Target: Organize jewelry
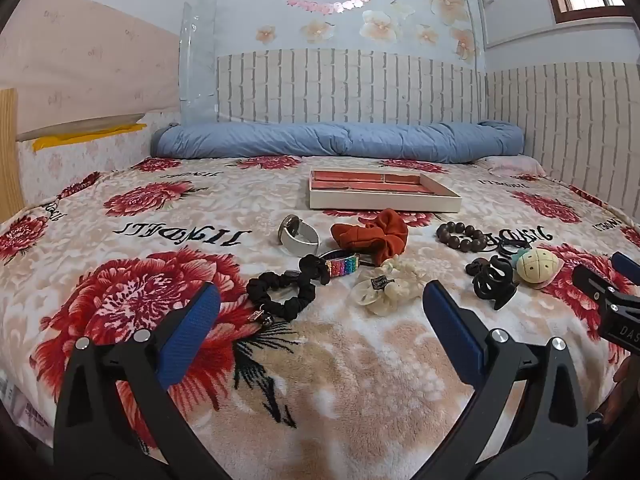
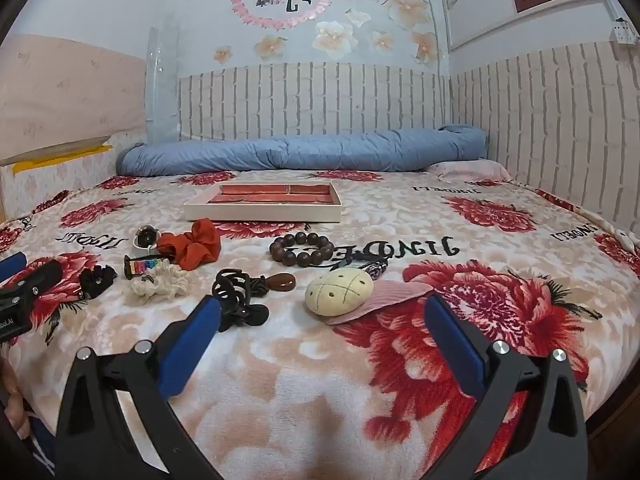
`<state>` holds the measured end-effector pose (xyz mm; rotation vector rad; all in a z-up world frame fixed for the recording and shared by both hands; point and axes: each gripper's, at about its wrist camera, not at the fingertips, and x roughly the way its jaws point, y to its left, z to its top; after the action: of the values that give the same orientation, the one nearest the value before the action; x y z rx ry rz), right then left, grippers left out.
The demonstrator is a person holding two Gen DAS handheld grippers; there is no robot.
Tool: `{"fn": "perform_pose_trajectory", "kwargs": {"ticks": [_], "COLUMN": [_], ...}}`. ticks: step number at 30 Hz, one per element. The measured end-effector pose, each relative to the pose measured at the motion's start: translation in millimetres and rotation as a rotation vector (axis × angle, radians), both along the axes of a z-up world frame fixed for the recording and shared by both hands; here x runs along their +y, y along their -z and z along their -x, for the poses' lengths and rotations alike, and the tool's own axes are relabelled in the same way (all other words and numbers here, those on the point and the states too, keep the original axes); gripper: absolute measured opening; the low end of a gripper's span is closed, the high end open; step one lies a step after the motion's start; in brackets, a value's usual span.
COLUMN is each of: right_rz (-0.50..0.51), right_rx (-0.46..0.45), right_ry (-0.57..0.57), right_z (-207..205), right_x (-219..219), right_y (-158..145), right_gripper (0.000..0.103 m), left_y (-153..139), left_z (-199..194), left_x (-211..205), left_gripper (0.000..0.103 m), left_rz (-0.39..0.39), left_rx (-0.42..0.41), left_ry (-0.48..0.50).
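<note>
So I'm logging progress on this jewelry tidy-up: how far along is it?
Nothing looks done yet: the tray shows no items in its red compartments. Nothing is in hand either; the left tool and right tool hang open over the blanket. All is left: the watch, orange scrunchie, bead bracelet, black scrunchie, rainbow band, cream scrunchie and black claw clip lie loose.

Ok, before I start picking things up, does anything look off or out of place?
Nothing damaged. The odd part is the task itself: the tray sits empty while the beads, watch, scrunchies and black claw clip lie loose on the blanket in front of it. Both grippers, left and right, are open and hold nothing.
</note>
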<state>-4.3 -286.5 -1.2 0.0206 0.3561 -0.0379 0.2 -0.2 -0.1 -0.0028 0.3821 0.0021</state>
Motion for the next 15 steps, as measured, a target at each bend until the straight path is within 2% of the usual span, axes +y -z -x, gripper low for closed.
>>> {"fn": "perform_pose_trajectory", "kwargs": {"ticks": [15], "right_rz": [0.004], "right_rx": [-0.006], "right_ry": [0.001], "right_z": [0.3], "right_x": [1.2], "right_y": [-0.1], "right_gripper": [0.099], "left_y": [0.0], "left_z": [0.2], "left_x": [0.1], "left_gripper": [0.098], "left_rz": [0.000], "left_rx": [0.000], "left_ry": [-0.001]}}
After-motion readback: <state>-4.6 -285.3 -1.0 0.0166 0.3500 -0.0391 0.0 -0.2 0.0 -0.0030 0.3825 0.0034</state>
